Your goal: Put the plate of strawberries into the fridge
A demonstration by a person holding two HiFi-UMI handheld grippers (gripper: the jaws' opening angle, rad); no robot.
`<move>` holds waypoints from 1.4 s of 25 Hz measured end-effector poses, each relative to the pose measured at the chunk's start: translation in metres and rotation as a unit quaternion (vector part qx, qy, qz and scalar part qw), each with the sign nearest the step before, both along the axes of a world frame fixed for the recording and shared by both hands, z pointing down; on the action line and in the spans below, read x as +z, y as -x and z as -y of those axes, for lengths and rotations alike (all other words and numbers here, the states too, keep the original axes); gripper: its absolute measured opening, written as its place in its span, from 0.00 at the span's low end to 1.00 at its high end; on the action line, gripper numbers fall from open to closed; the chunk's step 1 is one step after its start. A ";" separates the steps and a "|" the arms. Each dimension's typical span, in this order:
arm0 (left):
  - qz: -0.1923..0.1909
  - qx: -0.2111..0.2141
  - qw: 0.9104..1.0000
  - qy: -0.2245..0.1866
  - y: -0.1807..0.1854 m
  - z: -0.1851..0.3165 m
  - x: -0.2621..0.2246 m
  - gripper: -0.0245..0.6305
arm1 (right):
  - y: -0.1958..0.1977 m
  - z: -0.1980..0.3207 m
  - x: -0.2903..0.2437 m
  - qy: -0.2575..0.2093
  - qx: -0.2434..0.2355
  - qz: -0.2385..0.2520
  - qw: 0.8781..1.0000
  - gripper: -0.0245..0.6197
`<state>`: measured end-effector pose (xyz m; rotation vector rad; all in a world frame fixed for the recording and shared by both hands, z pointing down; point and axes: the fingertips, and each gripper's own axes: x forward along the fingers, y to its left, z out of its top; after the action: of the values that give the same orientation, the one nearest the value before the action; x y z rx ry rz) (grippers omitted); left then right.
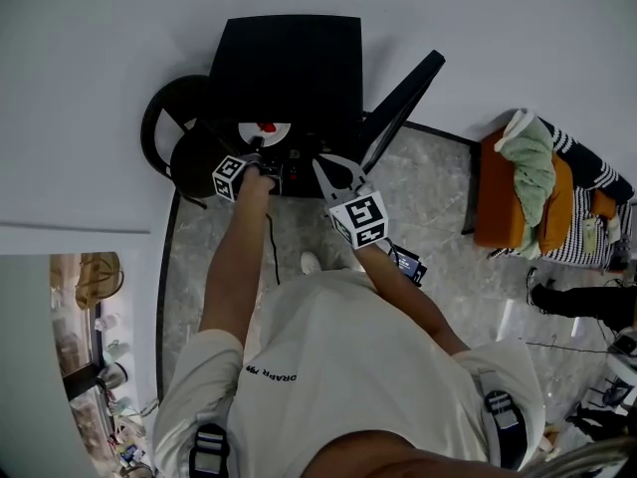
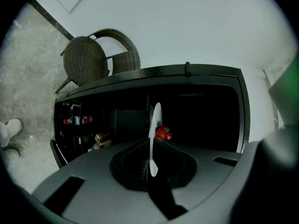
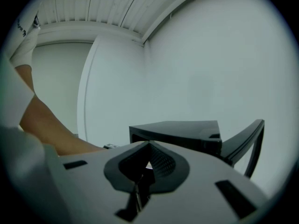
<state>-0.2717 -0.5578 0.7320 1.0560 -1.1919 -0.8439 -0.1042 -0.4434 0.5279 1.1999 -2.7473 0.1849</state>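
left gripper [image 2: 150, 158] clamps plate [image 2: 155, 120] by its rim, strawberry [image 2: 163, 133] on it, before open fridge [image 2: 201, 71] at 12 o'clock; right gripper [image 3: 148, 146] pinched closed, empty

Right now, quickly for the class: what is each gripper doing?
Left gripper: shut on the plate, which carries a strawberry.
Right gripper: shut, holding nothing.

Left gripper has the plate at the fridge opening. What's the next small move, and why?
Probably ease the left gripper straight forward, carrying the plate into the fridge. Its jaws are clamped on the plate's rim, a strawberry sits on it, and the dark open compartment lies directly ahead.
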 end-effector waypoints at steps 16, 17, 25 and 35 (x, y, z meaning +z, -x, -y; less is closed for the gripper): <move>0.018 0.033 0.999 0.008 -0.004 0.002 -0.003 0.06 | 0.003 -0.002 -0.004 -0.007 -0.007 0.002 1.000 0.05; 0.021 0.037 0.999 0.007 -0.004 0.002 -0.004 0.06 | 0.003 -0.002 -0.005 -0.008 -0.007 0.002 1.000 0.05; 0.024 0.048 0.999 0.012 -0.007 -0.002 -0.004 0.14 | 0.006 -0.006 -0.006 -0.009 -0.012 0.002 1.000 0.05; 0.030 0.041 0.999 0.002 -0.001 -0.017 -0.007 0.15 | 0.008 -0.014 -0.010 -0.013 -0.015 0.004 1.000 0.05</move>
<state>-0.2707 -0.5408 0.7248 1.1262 -1.1926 -0.7498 -0.1119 -0.4297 0.5178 1.1648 -2.7820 0.1523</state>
